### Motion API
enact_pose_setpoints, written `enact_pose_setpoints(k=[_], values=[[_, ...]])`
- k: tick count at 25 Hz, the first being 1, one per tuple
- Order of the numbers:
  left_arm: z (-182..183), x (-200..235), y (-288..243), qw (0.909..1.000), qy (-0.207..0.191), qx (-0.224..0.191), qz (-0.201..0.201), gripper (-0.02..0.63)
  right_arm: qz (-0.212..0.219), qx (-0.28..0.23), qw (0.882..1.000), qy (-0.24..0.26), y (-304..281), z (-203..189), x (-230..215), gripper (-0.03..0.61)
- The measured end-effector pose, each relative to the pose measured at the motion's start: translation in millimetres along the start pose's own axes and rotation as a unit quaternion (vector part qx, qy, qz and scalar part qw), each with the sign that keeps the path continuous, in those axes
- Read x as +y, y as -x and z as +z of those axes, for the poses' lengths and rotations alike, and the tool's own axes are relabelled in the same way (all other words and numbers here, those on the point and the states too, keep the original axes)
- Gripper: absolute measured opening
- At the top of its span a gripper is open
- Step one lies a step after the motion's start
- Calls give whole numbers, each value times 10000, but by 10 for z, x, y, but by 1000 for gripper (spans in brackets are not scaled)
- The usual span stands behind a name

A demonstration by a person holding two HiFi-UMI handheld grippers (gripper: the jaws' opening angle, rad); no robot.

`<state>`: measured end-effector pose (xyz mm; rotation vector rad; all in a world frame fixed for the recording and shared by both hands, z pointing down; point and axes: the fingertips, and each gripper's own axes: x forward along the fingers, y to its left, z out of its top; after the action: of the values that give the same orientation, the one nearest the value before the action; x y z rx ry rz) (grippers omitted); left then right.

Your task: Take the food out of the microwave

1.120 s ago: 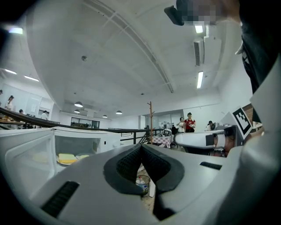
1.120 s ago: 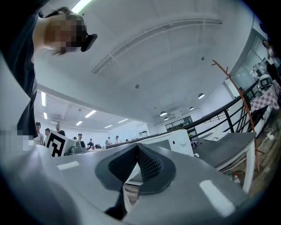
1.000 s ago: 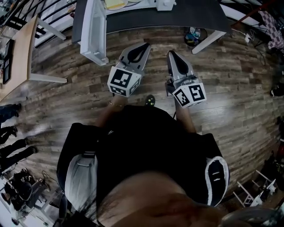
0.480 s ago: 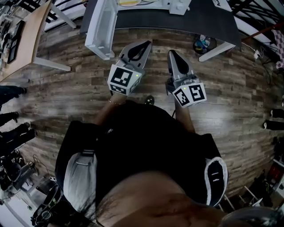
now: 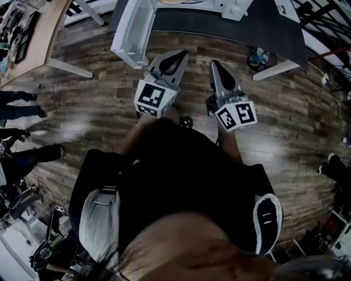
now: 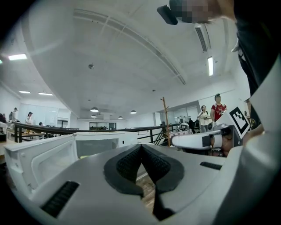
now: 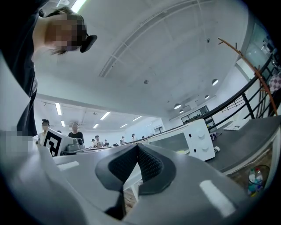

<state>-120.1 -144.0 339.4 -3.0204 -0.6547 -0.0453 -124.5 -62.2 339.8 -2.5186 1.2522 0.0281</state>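
Observation:
A white microwave (image 7: 184, 141) stands on a dark table (image 5: 219, 24) with its door (image 5: 133, 33) swung open to the left. A sliver of yellowish food (image 5: 171, 1) shows at the top edge of the head view, inside the microwave. My left gripper (image 5: 179, 55) is held level over the wooden floor, just short of the table's front edge, jaws shut and empty. My right gripper (image 5: 214, 65) is beside it, also shut and empty. In the left gripper view the open door (image 6: 41, 160) is at the left and the right gripper (image 6: 206, 139) at the right.
A light wooden desk (image 5: 41, 38) stands at the left. The dark table's white leg (image 5: 277, 69) and a small bin of items (image 5: 259, 57) are at the right. Several people stand in the room's background (image 6: 217, 110). A black railing (image 6: 57, 130) runs behind the microwave.
The head view has swung: the table and the open microwave door now sit further right in the picture. Both grippers stay shut, side by side, a little nearer the table.

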Motion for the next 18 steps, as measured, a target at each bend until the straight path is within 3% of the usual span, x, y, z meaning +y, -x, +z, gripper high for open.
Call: enact_pose_setpoints(k=[6, 18], values=[[-65, 159, -7, 9999, 69, 19, 138, 6, 128, 73, 9998, -108, -156, -70, -1, -2], [-21, 300, -578, 9996, 252, -79, -80, 6, -23, 149, 9998, 141, -432, 48, -423, -2]])
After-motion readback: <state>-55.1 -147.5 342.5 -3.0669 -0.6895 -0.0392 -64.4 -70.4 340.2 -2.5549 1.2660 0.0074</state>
